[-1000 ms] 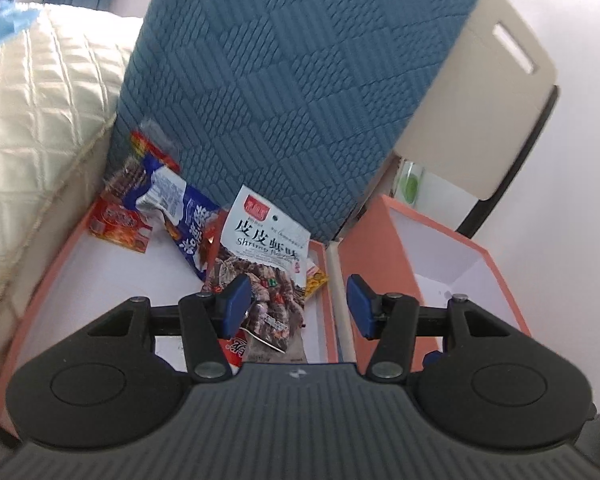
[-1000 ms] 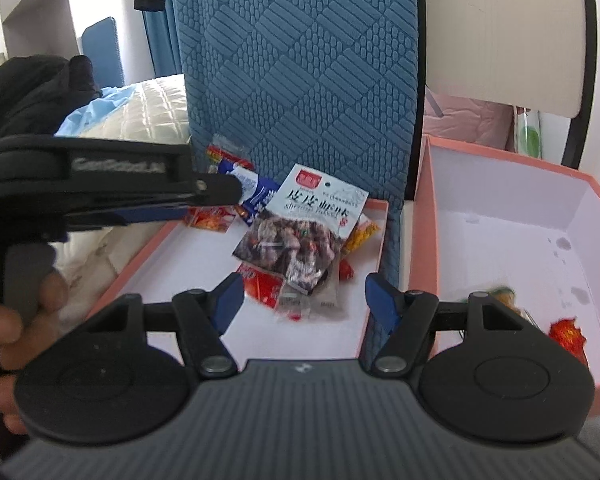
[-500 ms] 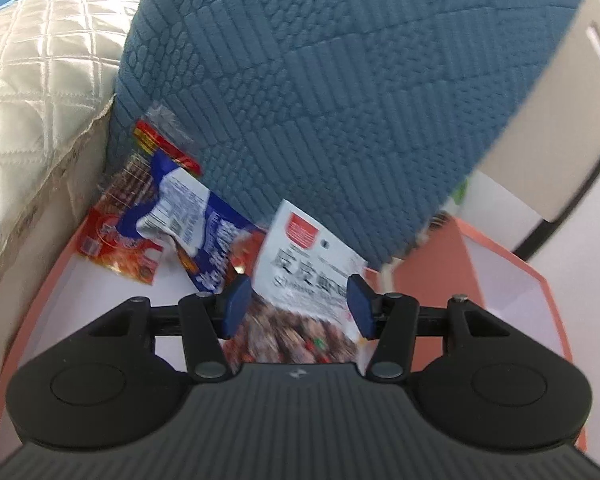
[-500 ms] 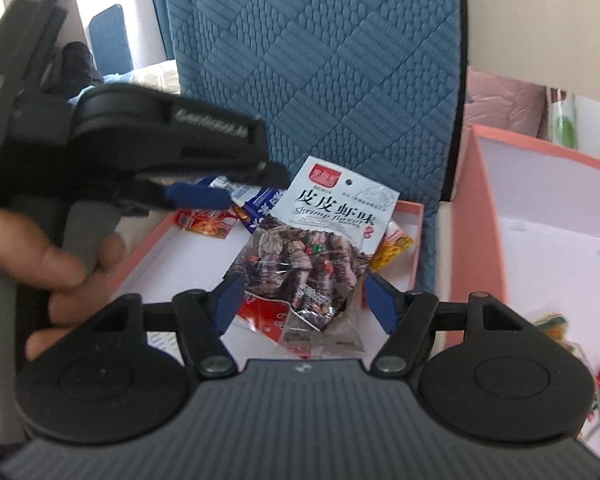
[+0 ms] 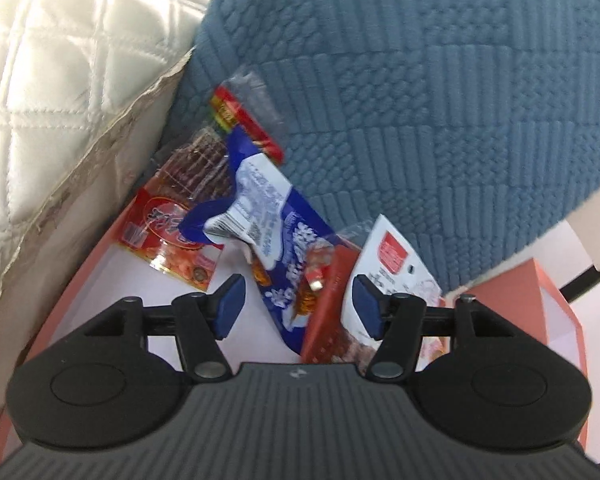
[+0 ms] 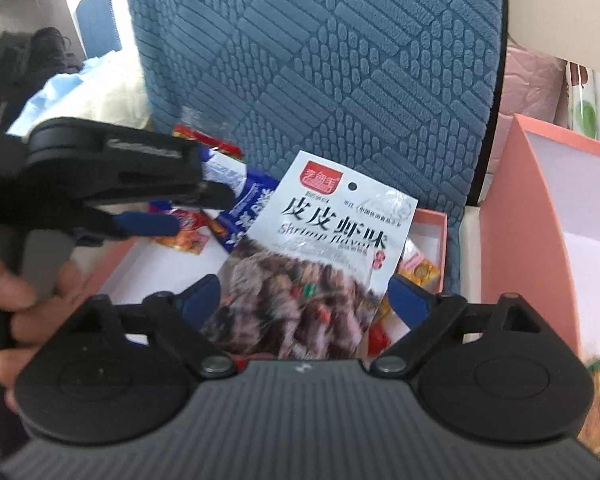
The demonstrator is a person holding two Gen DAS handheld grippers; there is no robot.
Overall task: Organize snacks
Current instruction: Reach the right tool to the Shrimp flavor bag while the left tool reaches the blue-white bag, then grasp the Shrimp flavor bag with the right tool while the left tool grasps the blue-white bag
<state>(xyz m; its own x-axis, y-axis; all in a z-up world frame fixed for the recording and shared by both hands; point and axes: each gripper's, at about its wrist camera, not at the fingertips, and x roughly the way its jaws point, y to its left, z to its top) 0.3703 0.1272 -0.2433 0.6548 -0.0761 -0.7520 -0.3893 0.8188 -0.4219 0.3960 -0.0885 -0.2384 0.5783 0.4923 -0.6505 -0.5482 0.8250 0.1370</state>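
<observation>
Evidently both tongs are closing in on the heap of snack packets, and neither grasps anything: the right gripper [image 6: 304,294] has just been spreading its jaws and they now stand wide to either side of the glossy white plastic shrimp-flavour packet with a dark food photo [image 6: 320,256], pads not pressing it; the left gripper [image 5: 298,306] has just been opening a little too, released, with the crumpled blue-and-white foil snack bag [image 5: 268,224] lying ahead between its blue pads and nothing pinched. To do this well, I judge the right tongs should drop lower so the pads meet the white packet's side edges rather than its slick face, then clench gently, since the film will likely buckle and slide; lifting it straight up should avoid dragging the small yellow wrapped sweets [image 6: 418,270] just right of its right pad. The left tongs would do best taking the blue bag by its thick folded top, clear of the flat red transparent packet [image 5: 168,236] ahead and left of its left pad. Everything sits in a shallow salmon-pink cardboard tray with a white floor [image 5: 112,280] directly under both tongs; a taller pink open box [image 6: 540,208] stands just right of the right gripper, with a few snacks showing at its lower edge. Beyond the tongs rises a blue textured quilted cushion [image 6: 320,60], and left of the left gripper lies a cream quilted satin cover [image 5: 60,80]
</observation>
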